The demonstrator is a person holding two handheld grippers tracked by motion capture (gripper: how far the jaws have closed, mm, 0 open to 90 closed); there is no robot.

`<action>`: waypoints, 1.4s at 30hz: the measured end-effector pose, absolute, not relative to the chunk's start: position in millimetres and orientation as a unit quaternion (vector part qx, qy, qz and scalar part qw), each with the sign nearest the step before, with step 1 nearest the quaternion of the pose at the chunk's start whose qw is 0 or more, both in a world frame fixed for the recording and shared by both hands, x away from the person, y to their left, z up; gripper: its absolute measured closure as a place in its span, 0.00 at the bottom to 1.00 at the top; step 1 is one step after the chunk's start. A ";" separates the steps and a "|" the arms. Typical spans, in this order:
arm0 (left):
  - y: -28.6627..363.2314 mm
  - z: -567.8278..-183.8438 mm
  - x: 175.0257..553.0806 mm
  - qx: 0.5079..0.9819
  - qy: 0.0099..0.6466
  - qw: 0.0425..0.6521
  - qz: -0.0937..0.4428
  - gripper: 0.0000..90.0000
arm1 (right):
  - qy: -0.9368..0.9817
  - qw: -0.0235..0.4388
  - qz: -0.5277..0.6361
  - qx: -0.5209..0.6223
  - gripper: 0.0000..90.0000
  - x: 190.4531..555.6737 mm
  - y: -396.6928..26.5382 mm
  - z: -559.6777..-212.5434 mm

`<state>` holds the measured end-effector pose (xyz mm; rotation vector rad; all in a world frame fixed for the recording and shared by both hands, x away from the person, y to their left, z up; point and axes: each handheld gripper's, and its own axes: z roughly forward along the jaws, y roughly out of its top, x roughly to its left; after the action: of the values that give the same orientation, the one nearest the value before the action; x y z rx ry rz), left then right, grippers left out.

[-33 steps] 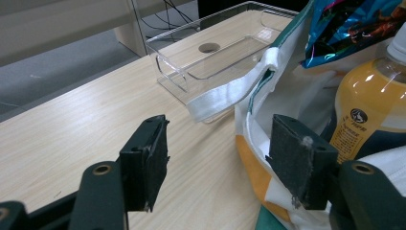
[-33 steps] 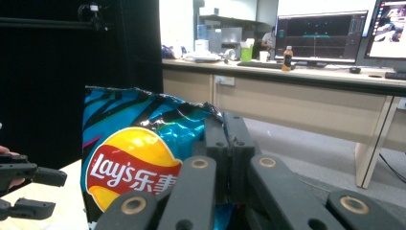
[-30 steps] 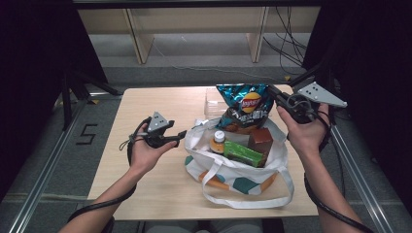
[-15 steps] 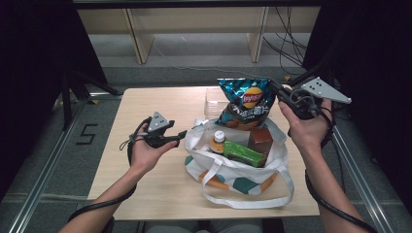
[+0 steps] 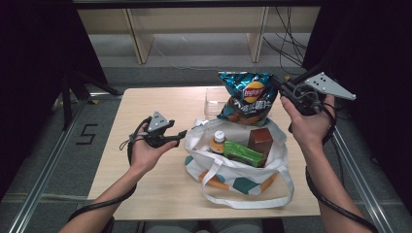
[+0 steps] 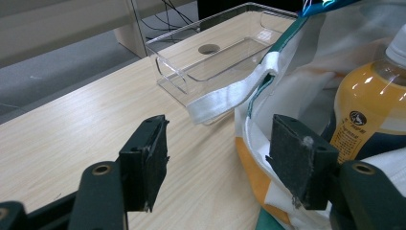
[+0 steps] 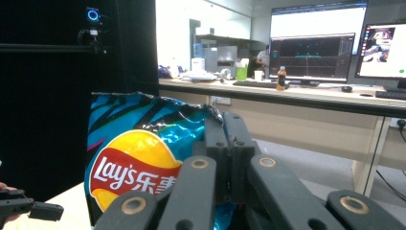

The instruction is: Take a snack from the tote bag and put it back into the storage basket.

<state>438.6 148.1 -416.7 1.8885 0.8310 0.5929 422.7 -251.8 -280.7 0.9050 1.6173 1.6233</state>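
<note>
Left gripper (image 5: 176,137): black body, small grey three-cornered plate on top, black cable looping off its back and trailing along the forearm. In the left gripper view its fingers (image 6: 145,163) are flat black blocks with dark rough pads, set on glossy dark green-black arms with brass-coloured rivets; a bit of pale lint sits on the right-hand pad. Right gripper (image 5: 277,86): black body, larger grey three-cornered plate with small holes, black cable running down along the forearm. In the right gripper view its linkage bars are dark, rounded, with brass-coloured rivets. Both forearms bare, no sleeves in view.
</note>
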 end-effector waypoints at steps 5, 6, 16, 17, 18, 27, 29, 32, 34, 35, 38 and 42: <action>148.0 -416.7 438.7 0.773 0.339 0.478 0.242 0.42 | 0.615 0.334 0.624 0.347 1.00 423.6 -251.1 -277.2; 148.0 -416.6 438.7 0.773 0.339 0.478 0.242 0.42 | 0.615 0.332 0.625 0.348 1.00 423.5 -250.8 -276.5; 148.1 -415.9 438.5 0.772 0.341 0.477 0.244 0.42 | 0.609 0.339 0.630 0.344 1.00 426.0 -249.0 -266.6; 148.1 -415.8 438.4 0.772 0.340 0.477 0.244 0.42 | 0.608 0.340 0.628 0.346 1.00 426.1 -248.8 -265.8; 148.1 -415.8 438.4 0.772 0.340 0.478 0.244 0.42 | 0.611 0.341 0.625 0.346 1.00 426.8 -249.5 -264.8; 148.4 -415.3 438.6 0.772 0.341 0.478 0.245 0.42 | 0.601 0.346 0.631 0.347 1.00 434.0 -248.0 -259.9; 148.4 -415.3 438.6 0.772 0.341 0.478 0.245 0.42 | 0.598 0.344 0.632 0.352 1.00 434.9 -247.0 -259.5; 148.4 -415.3 438.6 0.770 0.343 0.480 0.244 0.42 | 0.600 0.348 0.630 0.350 1.00 437.9 -247.7 -259.0; 148.7 -415.1 438.7 0.770 0.342 0.480 0.244 0.42 | 0.599 0.350 0.629 0.351 1.00 439.8 -247.9 -258.8; 148.7 -415.1 438.7 0.770 0.342 0.480 0.244 0.42 | 0.598 0.343 0.632 0.354 1.00 440.4 -247.2 -258.9; 148.8 -415.0 439.0 0.772 0.339 0.480 0.244 0.42 | 0.598 0.345 0.631 0.355 1.00 443.2 -246.8 -259.0; 148.5 -415.2 438.7 0.771 0.342 0.479 0.244 0.42 | 0.599 0.346 0.628 0.358 1.00 446.2 -246.7 -259.7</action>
<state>438.7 148.5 -415.2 1.8809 0.8352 0.5946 446.2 -246.7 -259.7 0.9287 1.5540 1.6297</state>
